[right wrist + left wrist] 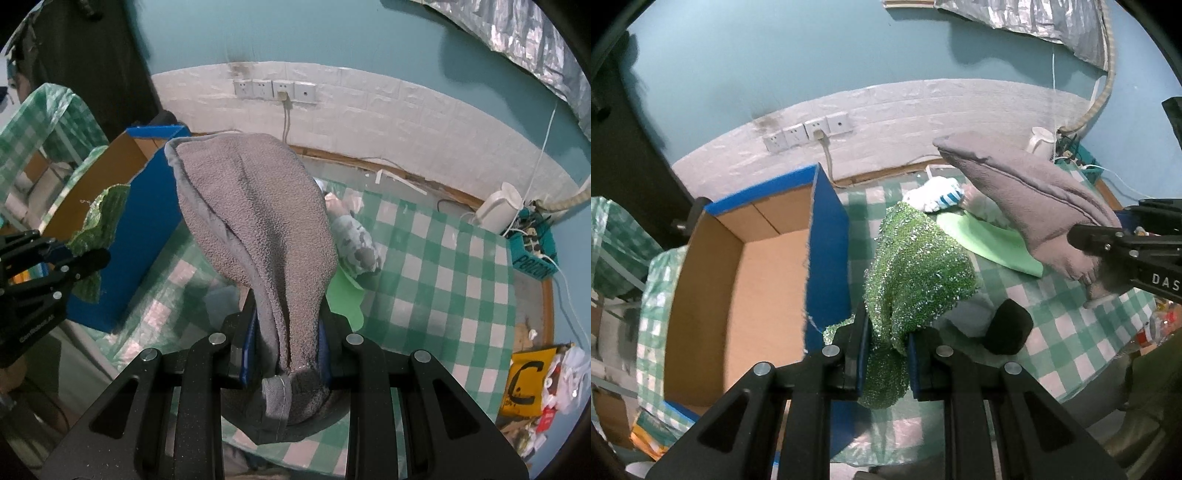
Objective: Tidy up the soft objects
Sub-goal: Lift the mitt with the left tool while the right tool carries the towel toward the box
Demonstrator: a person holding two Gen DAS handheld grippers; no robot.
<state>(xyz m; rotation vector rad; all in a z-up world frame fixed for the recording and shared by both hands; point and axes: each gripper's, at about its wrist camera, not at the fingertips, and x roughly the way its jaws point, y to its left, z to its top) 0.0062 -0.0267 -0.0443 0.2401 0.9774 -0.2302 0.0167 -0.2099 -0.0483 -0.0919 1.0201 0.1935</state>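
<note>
Green sequined cloth (916,273) is pinched between the blue-padded fingers of the left gripper (886,354), whose jaws stand nearly together with only the bunched fabric between them; the cloth rises in a glittering hump ahead of the fingers and a lump of it hangs below them. It is held clear of the green-and-white checked tablecloth (1067,332), just beside the blue outer wall of an open cardboard box (827,236) that sits to the left with a bare brown inside. The right gripper (286,343) clamps a grey fleece cloth (255,214) at a narrow opening, the fabric filling the gap, its folded bulk standing up ahead of the fingers and a hemmed end drooping beneath them. Both grippers point steeply down toward the table. Lying on the tablecloth farther back are a flat light green sheet (990,240), a white and blue striped soft item (938,195) and a black block (1008,328) near the left gripper's right finger.
</note>
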